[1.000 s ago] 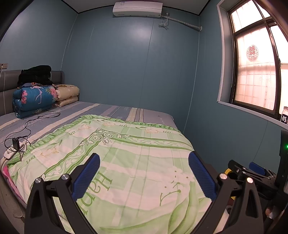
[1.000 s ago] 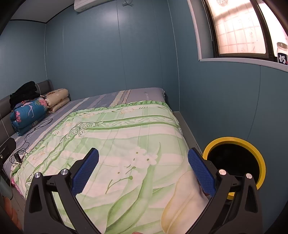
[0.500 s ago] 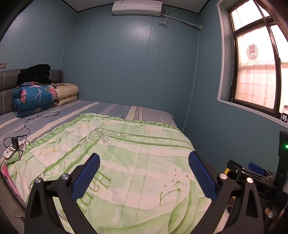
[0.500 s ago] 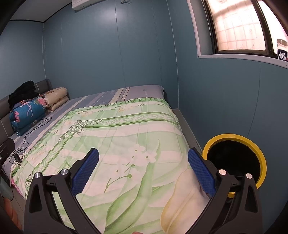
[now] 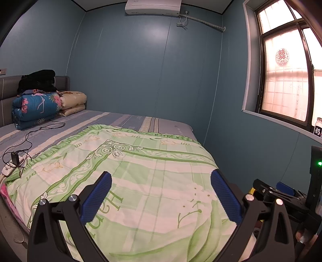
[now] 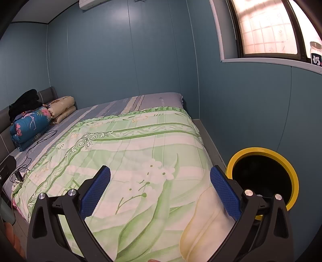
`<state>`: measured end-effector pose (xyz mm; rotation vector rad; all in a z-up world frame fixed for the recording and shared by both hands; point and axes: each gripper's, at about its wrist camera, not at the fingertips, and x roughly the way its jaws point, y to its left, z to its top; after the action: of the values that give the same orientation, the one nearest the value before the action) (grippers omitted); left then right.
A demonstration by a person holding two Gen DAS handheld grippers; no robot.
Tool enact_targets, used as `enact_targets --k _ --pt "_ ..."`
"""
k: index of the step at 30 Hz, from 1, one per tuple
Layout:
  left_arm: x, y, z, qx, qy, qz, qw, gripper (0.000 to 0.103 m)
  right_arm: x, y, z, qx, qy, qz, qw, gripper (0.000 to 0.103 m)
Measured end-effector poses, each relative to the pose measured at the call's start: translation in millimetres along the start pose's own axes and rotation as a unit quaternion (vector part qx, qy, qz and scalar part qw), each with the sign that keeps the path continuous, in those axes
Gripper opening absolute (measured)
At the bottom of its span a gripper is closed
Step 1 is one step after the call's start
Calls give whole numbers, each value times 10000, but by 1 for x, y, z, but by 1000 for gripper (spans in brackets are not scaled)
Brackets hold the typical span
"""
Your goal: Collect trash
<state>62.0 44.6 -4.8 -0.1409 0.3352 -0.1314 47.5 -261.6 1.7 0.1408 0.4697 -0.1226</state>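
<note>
Tools both gape wide, holding nothing: your right tool is nearest the yellow bin, beside the bed.

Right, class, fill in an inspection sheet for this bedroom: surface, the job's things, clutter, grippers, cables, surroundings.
Surface: bed with green floral quilt spread flat.
Job's things: yellow-rimmed bin beside the bed; no trash seen.
Clutter: folded blue quilt, beige bedding, black clothes at the headboard.
Grippers: left gripper and right gripper both open, empty.
Cables: black cable to a power strip on the bed edge.
Surroundings: blue walls, window, air conditioner.
</note>
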Motion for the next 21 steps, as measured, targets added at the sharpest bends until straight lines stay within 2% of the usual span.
enact_targets --k 21 --pt "4 2 -1 -35 83 28 10000 95 1 1 -1 5 41 12 10000 95"
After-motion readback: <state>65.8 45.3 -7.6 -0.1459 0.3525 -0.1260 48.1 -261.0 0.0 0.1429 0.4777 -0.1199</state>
